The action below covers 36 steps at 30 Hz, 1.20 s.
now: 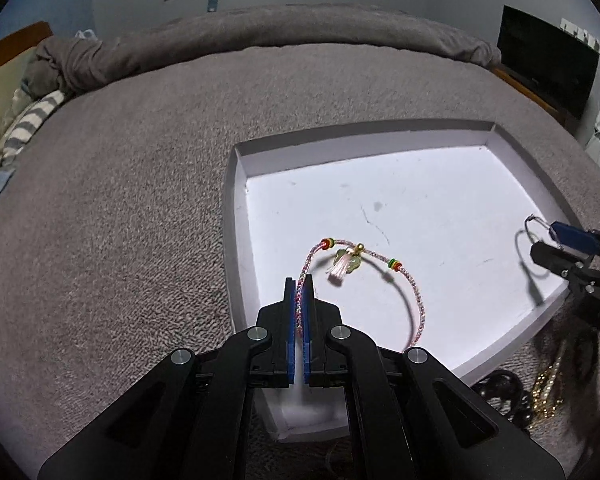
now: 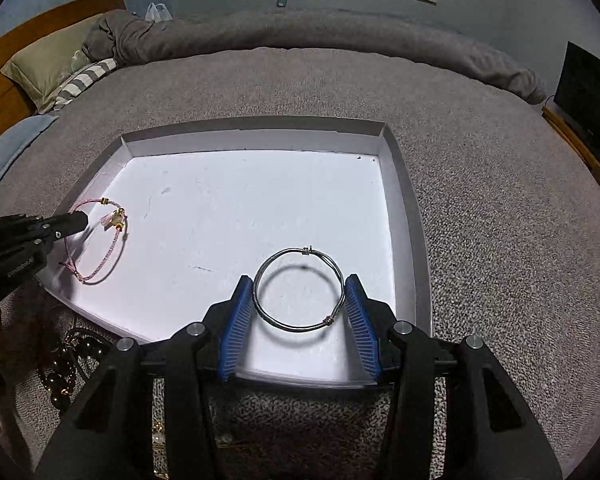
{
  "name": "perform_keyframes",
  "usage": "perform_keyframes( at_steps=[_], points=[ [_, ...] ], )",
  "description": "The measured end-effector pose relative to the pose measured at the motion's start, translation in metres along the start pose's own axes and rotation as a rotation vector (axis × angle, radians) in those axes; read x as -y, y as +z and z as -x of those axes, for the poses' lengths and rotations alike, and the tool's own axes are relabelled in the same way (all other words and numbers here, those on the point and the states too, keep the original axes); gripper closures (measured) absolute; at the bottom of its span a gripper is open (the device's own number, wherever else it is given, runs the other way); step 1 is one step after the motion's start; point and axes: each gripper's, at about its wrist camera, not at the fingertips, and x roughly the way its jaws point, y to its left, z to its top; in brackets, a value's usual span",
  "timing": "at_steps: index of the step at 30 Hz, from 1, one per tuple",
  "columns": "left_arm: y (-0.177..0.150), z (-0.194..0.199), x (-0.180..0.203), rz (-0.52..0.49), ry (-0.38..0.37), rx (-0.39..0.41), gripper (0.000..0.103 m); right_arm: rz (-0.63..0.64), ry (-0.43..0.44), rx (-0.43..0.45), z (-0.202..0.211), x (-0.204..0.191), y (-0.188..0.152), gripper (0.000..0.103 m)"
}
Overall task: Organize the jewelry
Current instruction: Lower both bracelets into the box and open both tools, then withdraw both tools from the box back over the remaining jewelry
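Note:
A shallow white tray [image 1: 240,184] lies on a grey bed cover. My left gripper [image 1: 299,280] is shut on a pink braided bracelet [image 1: 418,300] with coloured beads and a tassel charm, holding it over the tray's near left part; it also shows in the right wrist view [image 2: 116,236]. My right gripper [image 2: 300,284] holds a silver wire bangle [image 2: 299,290] between its blue pads, just above the tray [image 2: 400,184] floor; its shadow falls below it. The right gripper also shows in the left wrist view [image 1: 548,240] over the tray's right edge.
Dark bead strands and gold jewelry [image 1: 540,396] lie on the cover in front of the tray, also in the right wrist view [image 2: 60,376]. Pillows [image 2: 48,68] and a rolled blanket [image 2: 300,32] lie at the far side. A black screen [image 1: 548,60] stands at right.

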Motion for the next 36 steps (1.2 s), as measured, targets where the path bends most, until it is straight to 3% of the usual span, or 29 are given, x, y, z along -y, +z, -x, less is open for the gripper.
perform_keyframes(
  at_steps=[3,8,13,17,27,29,30,32,36],
  points=[
    [0.0,-0.002,0.001,0.001,-0.002,-0.002,0.098,-0.002,0.003,0.0,-0.002,0.0,0.002,0.055],
    [0.001,-0.002,0.001,-0.007,0.009,0.006,0.086,-0.004,0.007,0.0,-0.003,0.002,0.0,0.055],
    [0.001,-0.002,0.002,-0.012,0.015,0.008,0.085,-0.007,0.013,-0.003,-0.003,0.003,0.0,0.055],
    [0.001,-0.001,0.002,-0.011,0.015,0.013,0.074,-0.008,0.01,-0.003,-0.004,0.004,-0.001,0.055],
    [0.001,0.002,0.002,-0.004,-0.001,0.018,0.068,-0.02,0.005,-0.003,-0.005,0.006,-0.001,0.055],
    [0.001,0.005,0.002,-0.003,-0.009,0.023,0.062,-0.023,0.006,0.003,-0.004,0.007,-0.001,0.053],
    [0.001,0.006,0.003,-0.003,-0.014,0.027,0.058,-0.026,0.01,0.007,-0.002,0.008,-0.001,0.047],
    [0.002,0.011,0.006,-0.008,-0.002,0.046,0.04,-0.032,0.019,0.024,0.003,0.009,0.0,0.039],
    [0.004,0.025,0.009,-0.01,0.0,0.087,0.024,-0.035,0.025,0.084,0.02,0.011,0.0,0.02]
  ],
)
